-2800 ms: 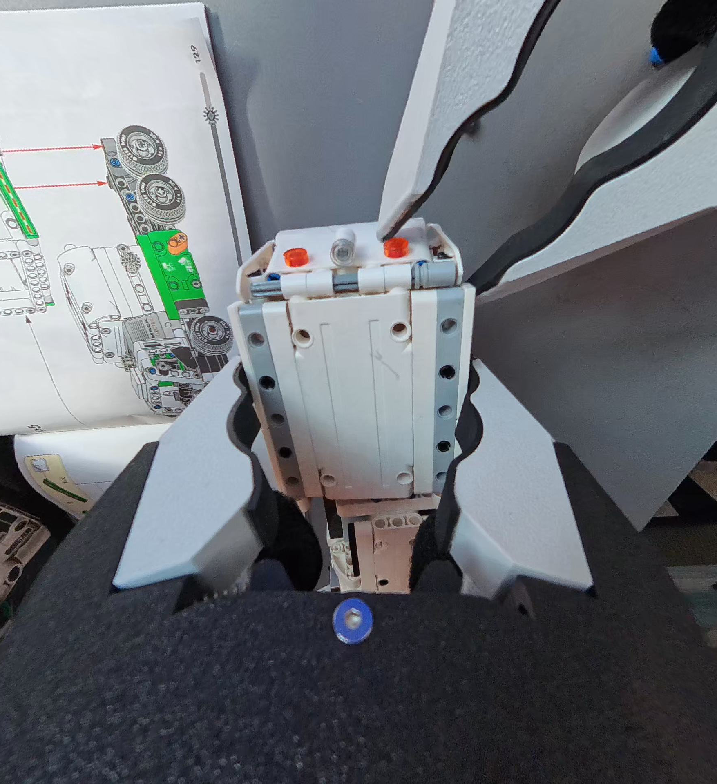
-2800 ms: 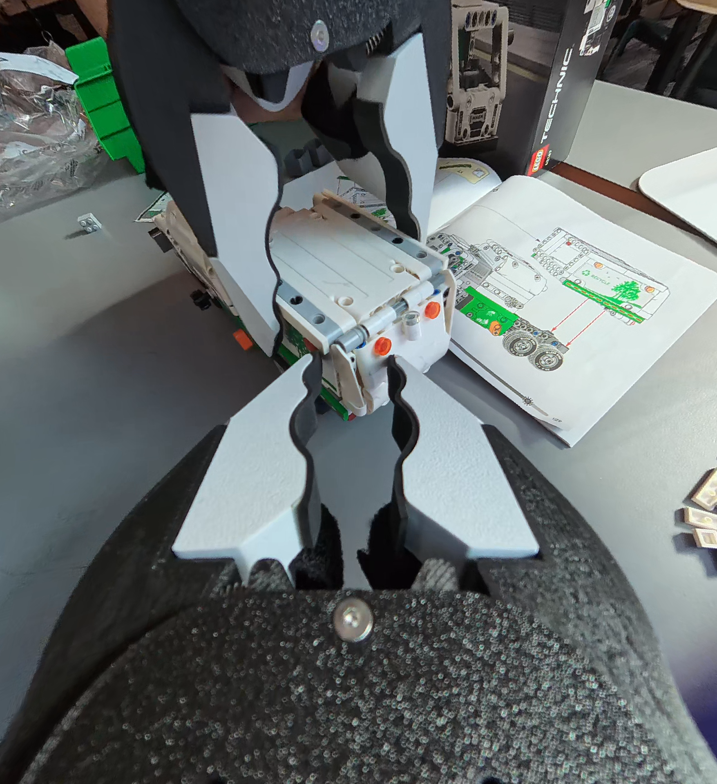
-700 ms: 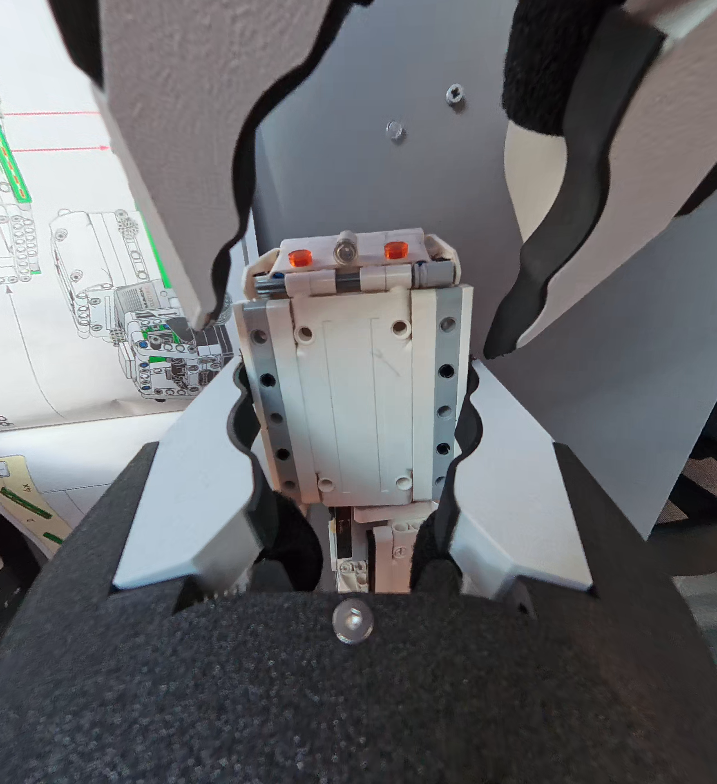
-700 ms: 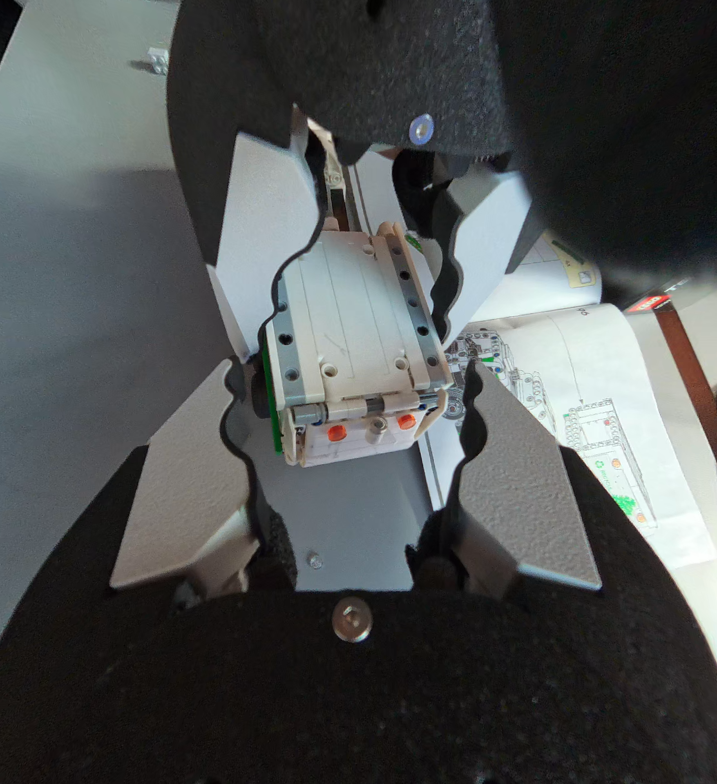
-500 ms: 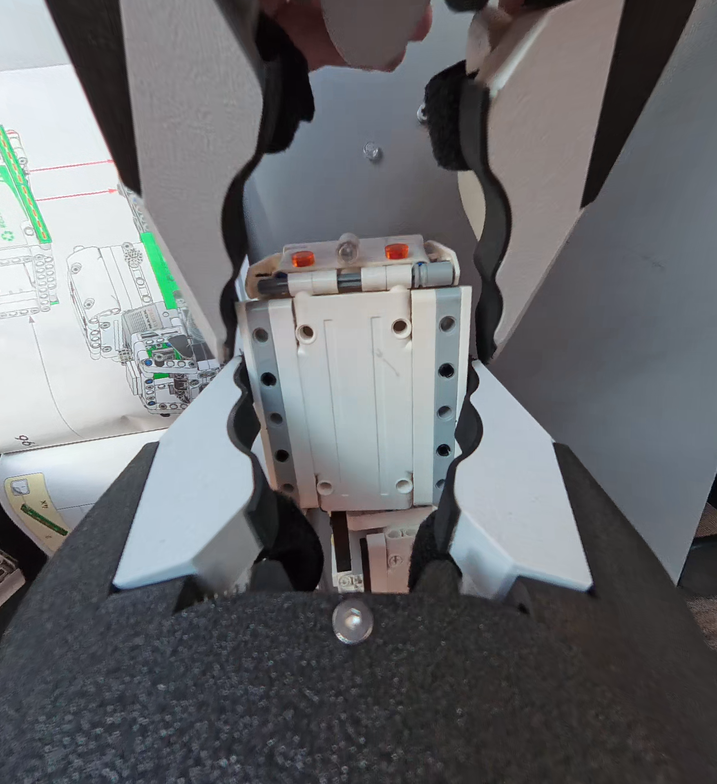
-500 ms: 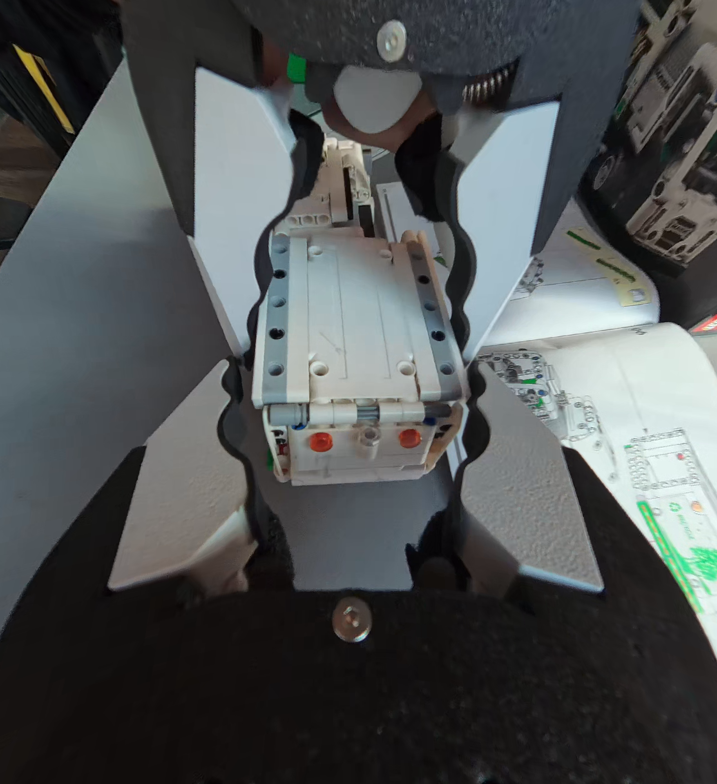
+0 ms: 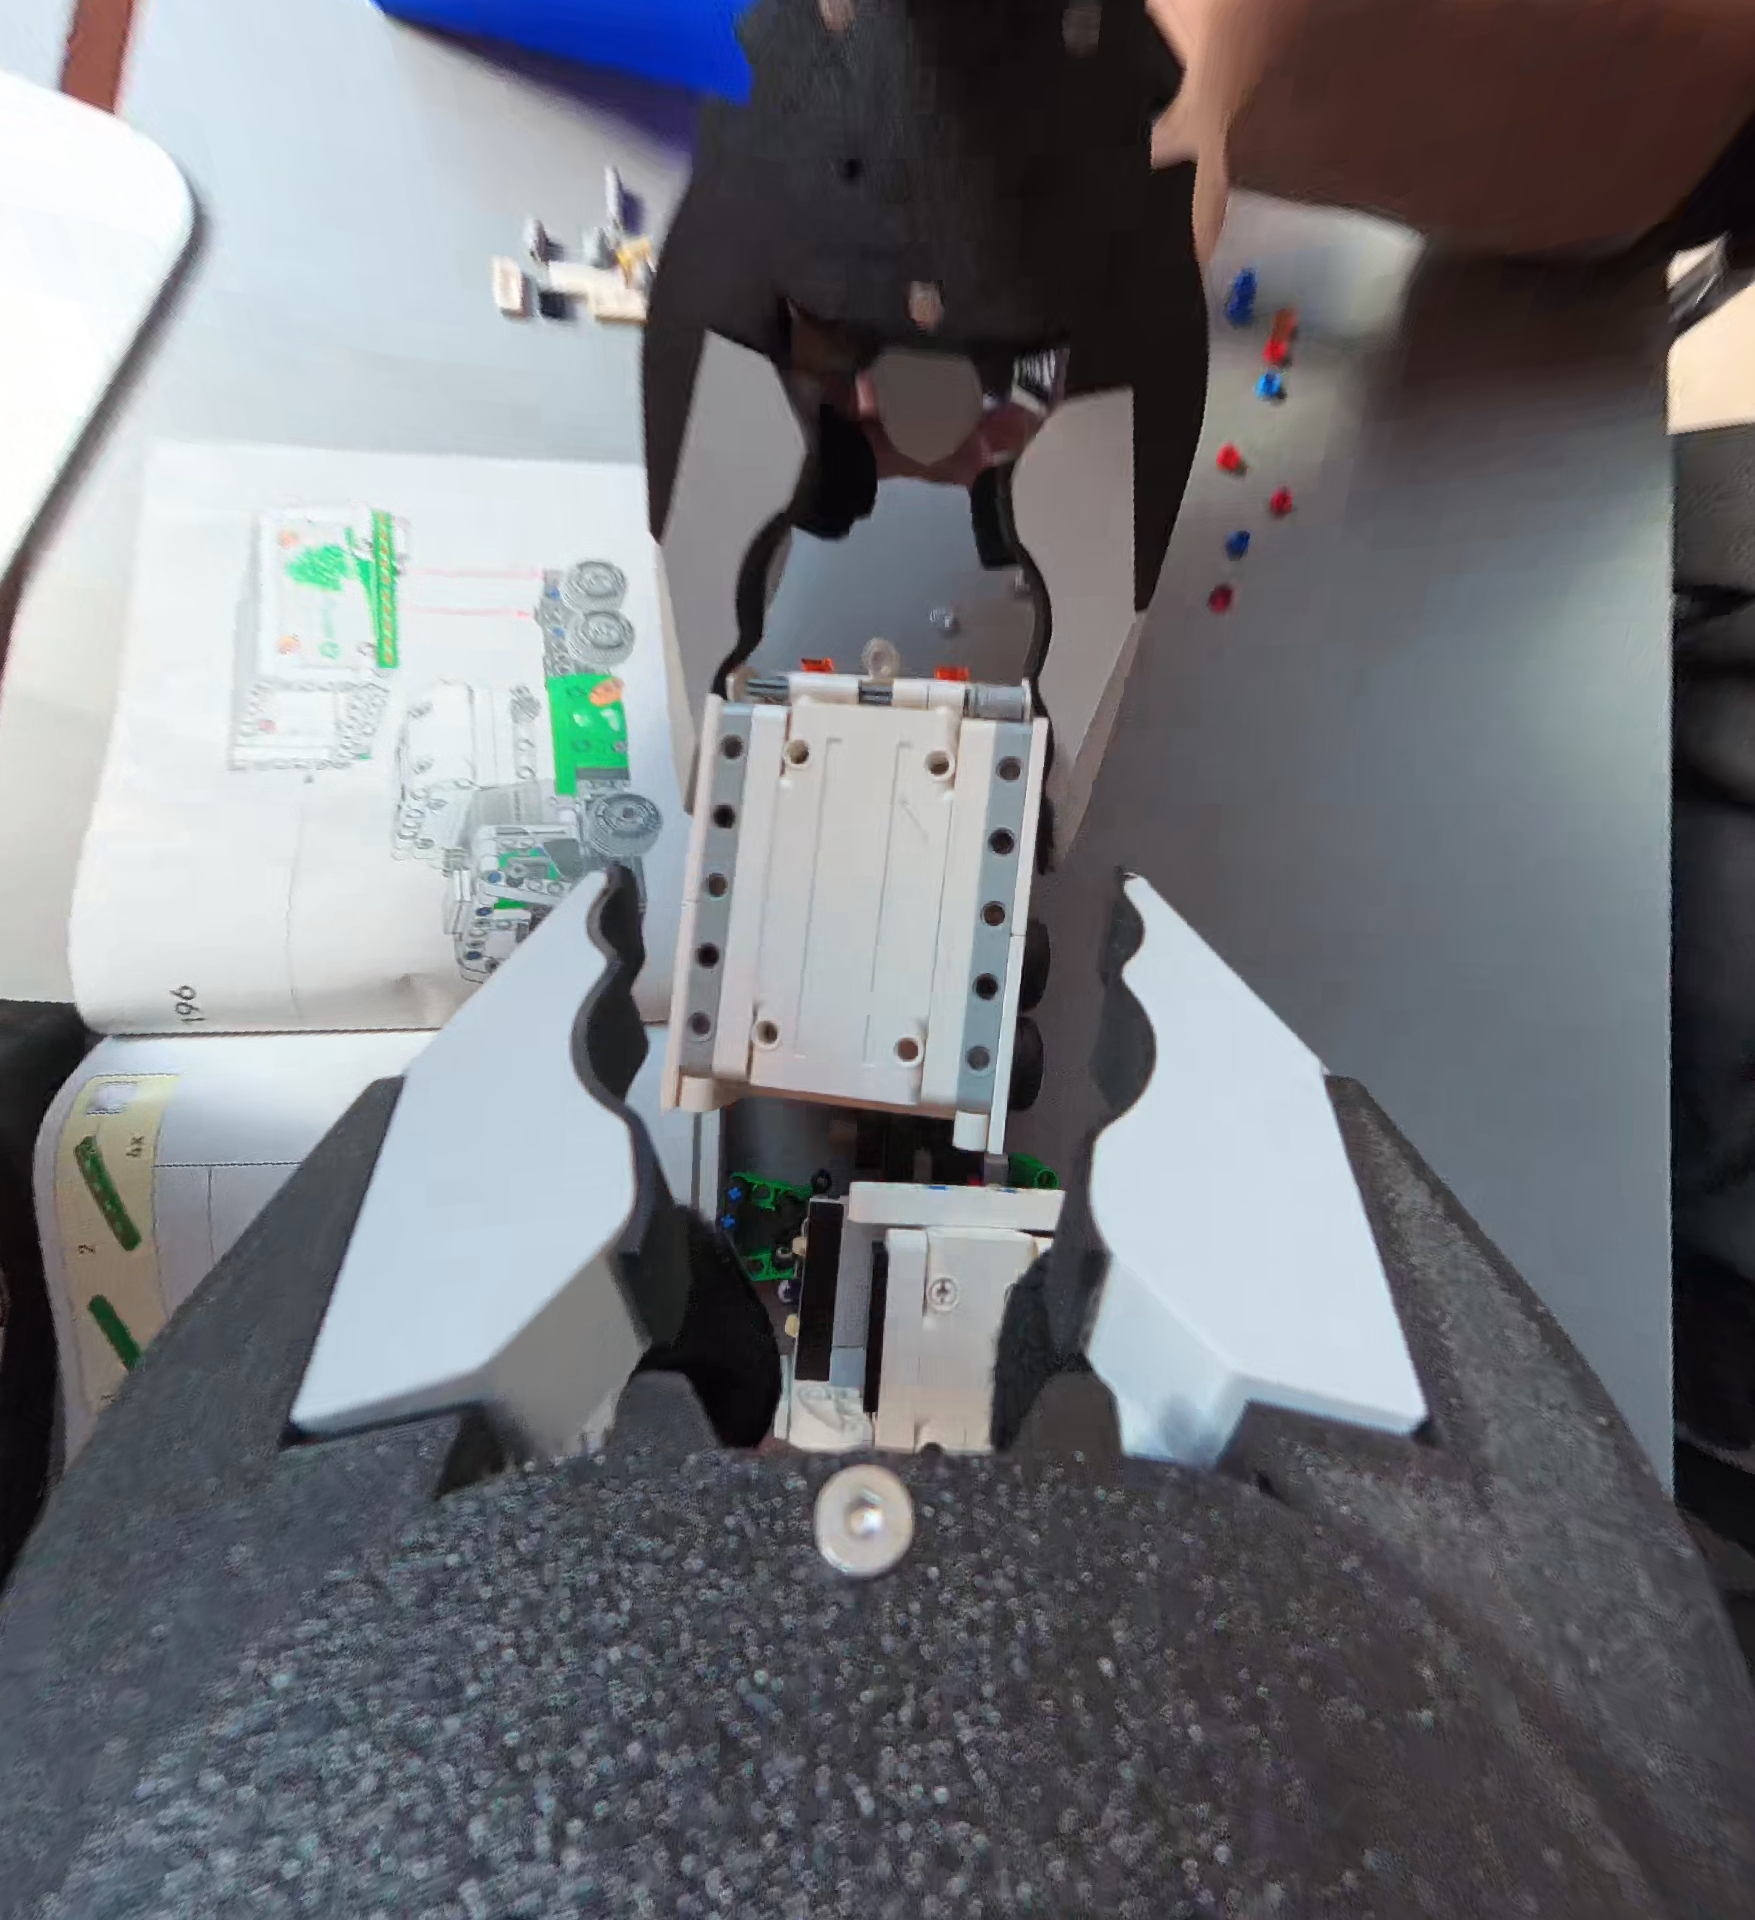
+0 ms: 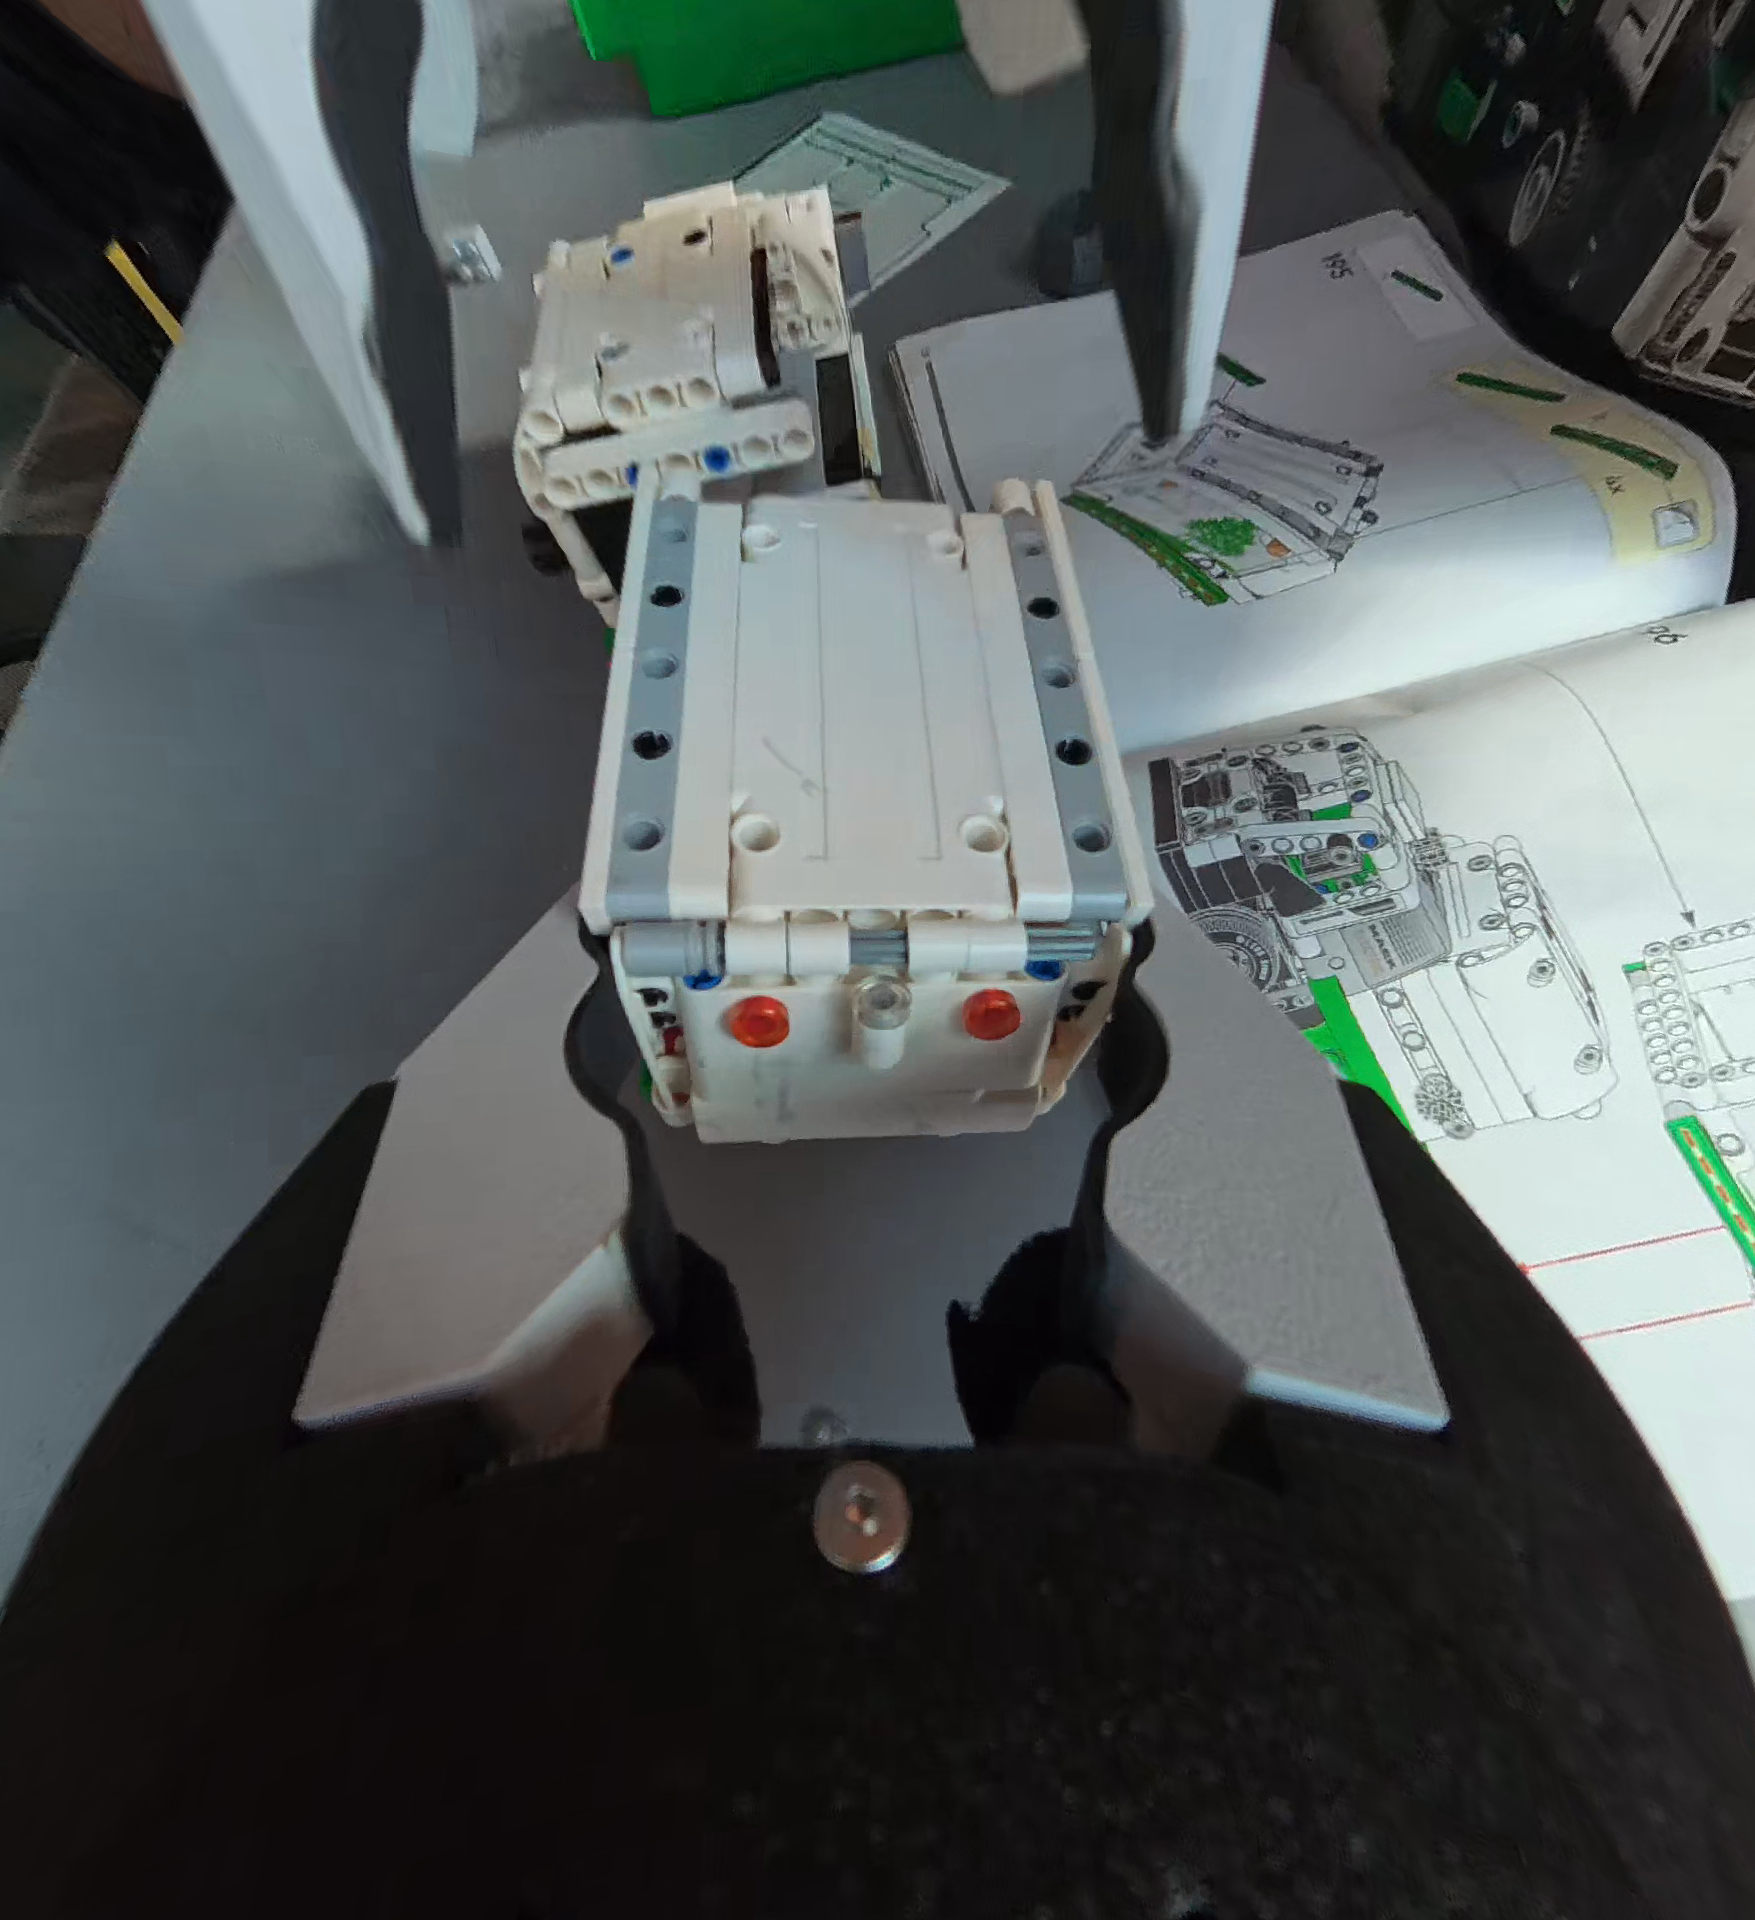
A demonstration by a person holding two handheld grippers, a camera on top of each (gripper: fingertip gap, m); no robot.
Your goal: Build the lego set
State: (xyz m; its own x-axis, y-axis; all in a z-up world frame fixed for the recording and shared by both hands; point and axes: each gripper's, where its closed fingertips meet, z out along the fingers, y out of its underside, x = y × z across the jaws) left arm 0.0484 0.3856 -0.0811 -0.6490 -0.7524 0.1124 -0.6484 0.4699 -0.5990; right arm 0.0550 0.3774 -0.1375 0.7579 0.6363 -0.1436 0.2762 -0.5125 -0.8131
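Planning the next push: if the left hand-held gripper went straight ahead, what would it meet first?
Probably the white truck body, already between the open left hand-held gripper fingers; the cab lies nearer its base. Depth is unclear.

The lego truck (image 8: 857,727) sits in the middle of the worktop (image 8: 229,831). The open booklet (image 8: 1475,883) lies just beside it on one side. The other side is bare grey worktop, with room to pass.

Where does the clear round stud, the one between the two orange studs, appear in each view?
Left wrist view: clear round stud at upper centre, on the truck's far end.
Right wrist view: it sits at centre, on the near end.
Shared landmark: the open instruction booklet.
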